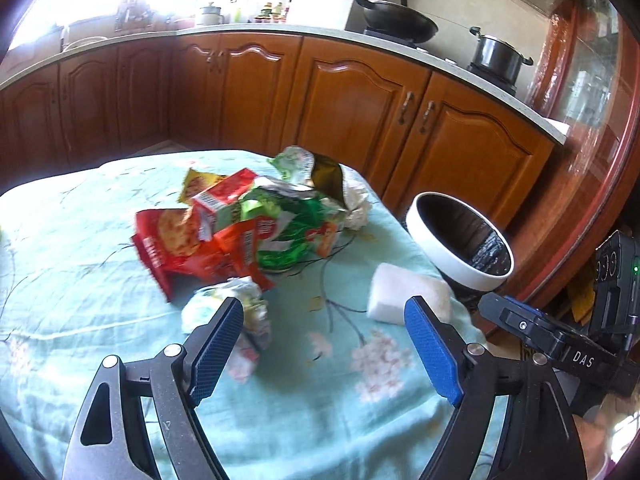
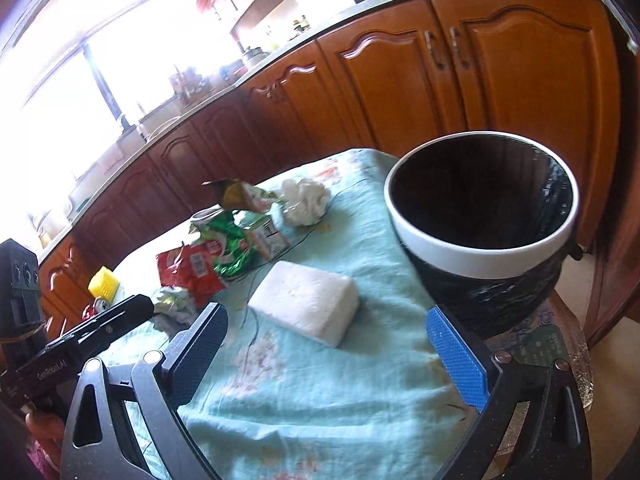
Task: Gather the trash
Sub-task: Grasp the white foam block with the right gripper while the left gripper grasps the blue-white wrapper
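Beside the bin [image 2: 482,216], left of it on the tablecloth [image 1: 80,320], I see the wrapper pile [image 1: 240,228], tissue pack [image 2: 306,306] and crumpled paper [image 2: 304,202] uncollected. Left gripper [image 1: 324,344] and right gripper [image 2: 328,344] gape wide, empty; nearly everything looks left.

Teal floral cloth [image 1: 100,280] is covering the worktop. Wooden cabinets [image 1: 360,108] are running along behind it under a pale counter [image 1: 248,32]. A black wok [image 1: 400,20] and a dark lidded pot [image 1: 498,56] are sitting on the stove, wok to the left of the pot. A kettle [image 1: 209,14] and small bottles [image 1: 274,10] are standing on the counter near the overexposed window [image 2: 60,100]. A yellow block [image 2: 103,282] is lying at the cloth's far left edge in the right wrist view. A glass-fronted cabinet [image 1: 592,92] is showing on the right.
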`<state>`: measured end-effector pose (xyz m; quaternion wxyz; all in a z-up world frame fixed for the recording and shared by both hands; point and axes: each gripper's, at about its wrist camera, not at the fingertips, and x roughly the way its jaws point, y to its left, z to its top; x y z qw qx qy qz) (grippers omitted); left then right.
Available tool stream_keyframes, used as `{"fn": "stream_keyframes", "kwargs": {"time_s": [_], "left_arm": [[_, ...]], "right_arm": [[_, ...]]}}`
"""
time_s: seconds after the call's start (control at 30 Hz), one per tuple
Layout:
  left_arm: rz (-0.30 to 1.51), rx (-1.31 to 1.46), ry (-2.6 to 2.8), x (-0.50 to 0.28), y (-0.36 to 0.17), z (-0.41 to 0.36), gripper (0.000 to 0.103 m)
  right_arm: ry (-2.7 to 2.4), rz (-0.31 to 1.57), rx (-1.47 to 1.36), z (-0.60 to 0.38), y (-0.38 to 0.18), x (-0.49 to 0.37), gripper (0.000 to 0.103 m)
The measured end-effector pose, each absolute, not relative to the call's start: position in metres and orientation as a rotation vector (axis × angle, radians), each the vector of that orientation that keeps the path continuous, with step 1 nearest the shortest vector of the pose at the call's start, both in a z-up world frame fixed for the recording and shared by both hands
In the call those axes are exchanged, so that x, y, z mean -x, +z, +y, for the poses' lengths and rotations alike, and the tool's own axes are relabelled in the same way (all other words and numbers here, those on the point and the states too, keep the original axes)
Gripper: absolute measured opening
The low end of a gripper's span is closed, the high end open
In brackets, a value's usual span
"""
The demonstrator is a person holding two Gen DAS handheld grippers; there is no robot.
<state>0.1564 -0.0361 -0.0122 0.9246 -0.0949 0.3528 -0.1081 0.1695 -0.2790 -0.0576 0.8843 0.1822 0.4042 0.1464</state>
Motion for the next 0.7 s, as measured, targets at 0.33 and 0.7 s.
{"fn": "stream_keyframes", "kwargs": {"time_s": [0.33, 0.7], "left_arm": [[0.784, 0.232, -0.159, -0.16, -0.02, 0.003, 0.085], [0.858, 0.228, -0.143, -0.191, -0.043, 0.007, 0.068]], "right_arm": [[0.415, 0.896, -0.182, -0.24, -0.068, -0.186, 0.1], [0.426, 0.982, -0.113, -0.225, -0.094, -0.217, 0.095]]}}
